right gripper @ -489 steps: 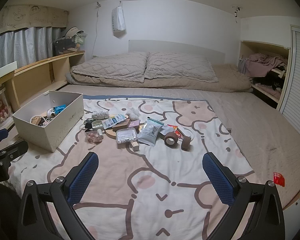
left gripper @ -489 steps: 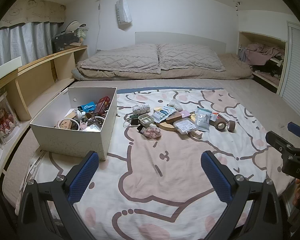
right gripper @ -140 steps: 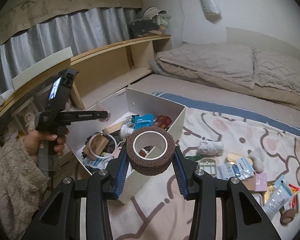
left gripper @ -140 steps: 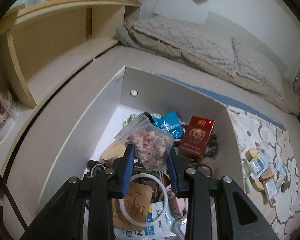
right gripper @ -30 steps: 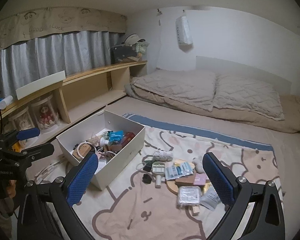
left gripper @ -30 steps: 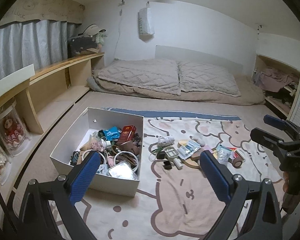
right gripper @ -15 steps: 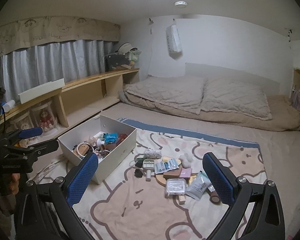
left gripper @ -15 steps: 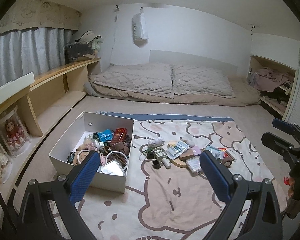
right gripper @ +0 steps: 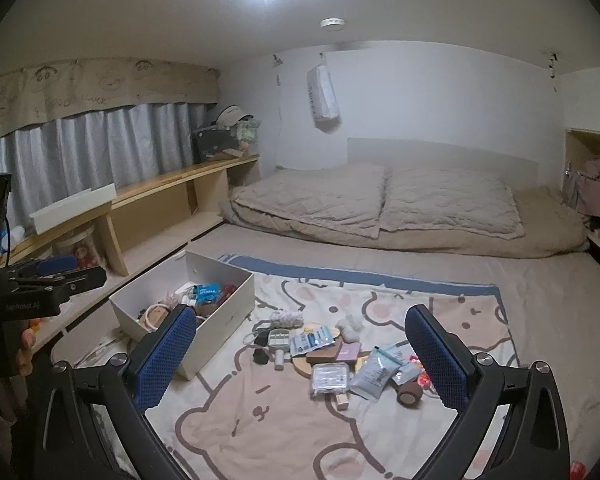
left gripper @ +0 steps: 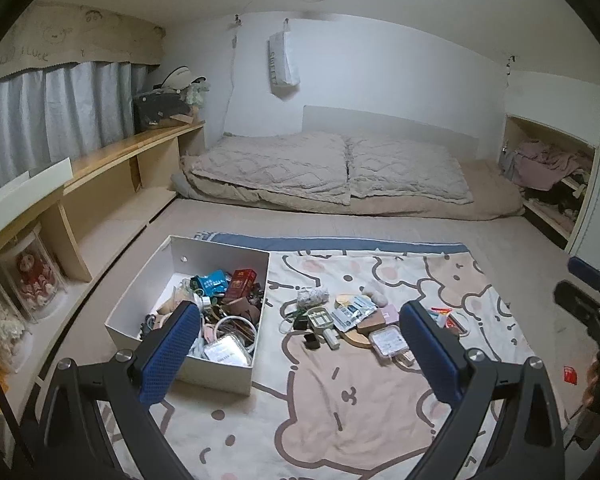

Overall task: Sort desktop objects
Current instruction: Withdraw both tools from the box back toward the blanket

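Nearest, left gripper (left gripper: 300,354) spread wide and empty, right gripper (right gripper: 302,356) likewise, both held high and back, probably to survey the blanket (left gripper: 340,412) before the next pick

Box (left gripper: 220,246) at 10 o'clock in the left view, already full of sorted bits, open top up for dropping in

Pile (left gripper: 360,320) at 12, still loose on the blanket: packets, a case, perhaps a tape roll (right gripper: 410,394)

Beyond, pillows (left gripper: 332,168)
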Demonstrator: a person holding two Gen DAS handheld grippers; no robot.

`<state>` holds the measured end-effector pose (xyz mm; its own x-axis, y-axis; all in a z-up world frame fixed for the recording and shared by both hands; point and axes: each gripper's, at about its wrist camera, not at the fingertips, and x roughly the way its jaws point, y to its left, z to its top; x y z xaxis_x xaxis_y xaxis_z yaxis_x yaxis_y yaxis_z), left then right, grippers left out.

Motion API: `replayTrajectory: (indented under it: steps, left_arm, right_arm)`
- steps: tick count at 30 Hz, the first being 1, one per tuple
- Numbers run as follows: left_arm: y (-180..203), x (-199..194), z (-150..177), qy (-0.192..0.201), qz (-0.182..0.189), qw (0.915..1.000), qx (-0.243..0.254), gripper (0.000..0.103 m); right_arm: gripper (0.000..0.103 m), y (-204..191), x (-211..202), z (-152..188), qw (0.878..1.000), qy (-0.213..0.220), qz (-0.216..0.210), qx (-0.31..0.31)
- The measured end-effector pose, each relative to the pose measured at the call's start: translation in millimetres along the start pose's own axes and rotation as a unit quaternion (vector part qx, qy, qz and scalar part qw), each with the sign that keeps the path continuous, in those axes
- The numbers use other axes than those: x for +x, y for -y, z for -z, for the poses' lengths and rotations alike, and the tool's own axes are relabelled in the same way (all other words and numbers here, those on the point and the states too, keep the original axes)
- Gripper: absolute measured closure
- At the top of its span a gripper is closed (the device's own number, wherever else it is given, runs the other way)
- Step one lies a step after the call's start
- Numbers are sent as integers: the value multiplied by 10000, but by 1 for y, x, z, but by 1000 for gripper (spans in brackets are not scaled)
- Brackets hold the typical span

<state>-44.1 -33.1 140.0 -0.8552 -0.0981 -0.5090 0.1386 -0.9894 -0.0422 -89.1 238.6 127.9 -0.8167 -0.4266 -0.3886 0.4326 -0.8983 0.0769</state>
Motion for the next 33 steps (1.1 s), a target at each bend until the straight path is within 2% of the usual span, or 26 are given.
replayTrajectory:
  steps: [3,12,20,25,33]
  left_arm:
    - [0,4,-6,26,-25,10000,40,2]
    - [4,23,-19,212,218,9995,126,2]
    - [16,54,-22,277,499,9978,338,3]
    - [15,72,-23,325,489,9973,445,3]
    - [11,98,-28,274,587,9976,252,3]
  right_arm:
    - [0,9,0,-1,10000,24,58,75]
    - [0,26,12,-6,9996,86,229,172]
    - [0,26,33,-4,9995,197,186,168]
    - [0,27,50,-3,9996,179,154,146]
    - [0,30,75,0,9997,130,14,193]
